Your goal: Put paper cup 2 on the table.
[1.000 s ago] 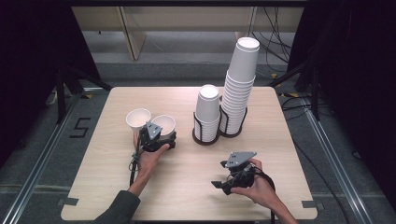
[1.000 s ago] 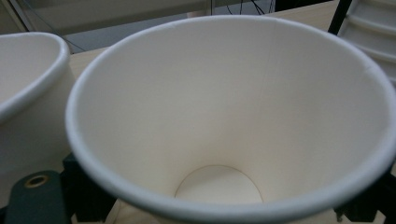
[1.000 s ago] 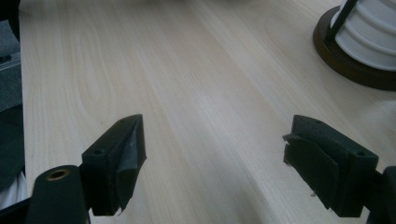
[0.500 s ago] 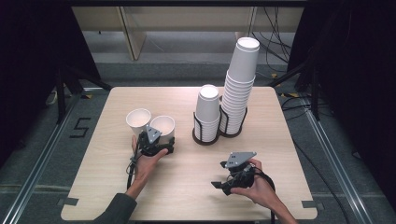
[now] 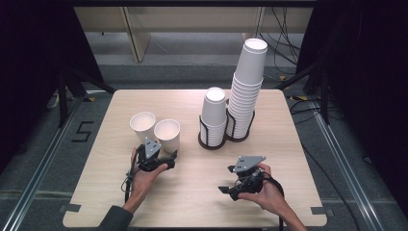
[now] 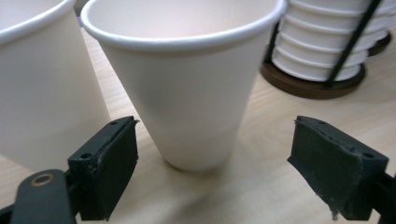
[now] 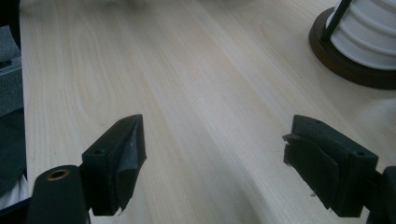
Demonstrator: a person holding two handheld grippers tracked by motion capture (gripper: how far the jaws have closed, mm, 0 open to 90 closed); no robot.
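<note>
High view, surroundings: a black wire rack (image 5: 212,142) holds a short stack of cups (image 5: 213,114); a taller stack (image 5: 248,91) stands just beside it, on the far side.
High view, cup: an upright white paper cup (image 5: 167,135) stands on the tabletop (image 5: 288,159) left of the rack, touching or nearly touching a second cup (image 5: 143,125) farther left.
High view, hands: the left gripper (image 5: 161,153) is just in front of the cup; the right gripper (image 5: 226,188) is well in front of the rack, over bare wood.
Left gripper view, cup: plain, rolled rim, tapering to a narrow base, empty inside.
Left gripper view, fingers: the fingers (image 6: 109,172) are released. They have just been closing a little, with the cup's base between them, not pressed.
Left gripper view, in the way: the second cup crowds the left finger; the rack is behind to the right.
Right gripper view, fingers: released and wide apart (image 7: 116,163), nothing between them; the rack's brown base is at the upper right.
</note>
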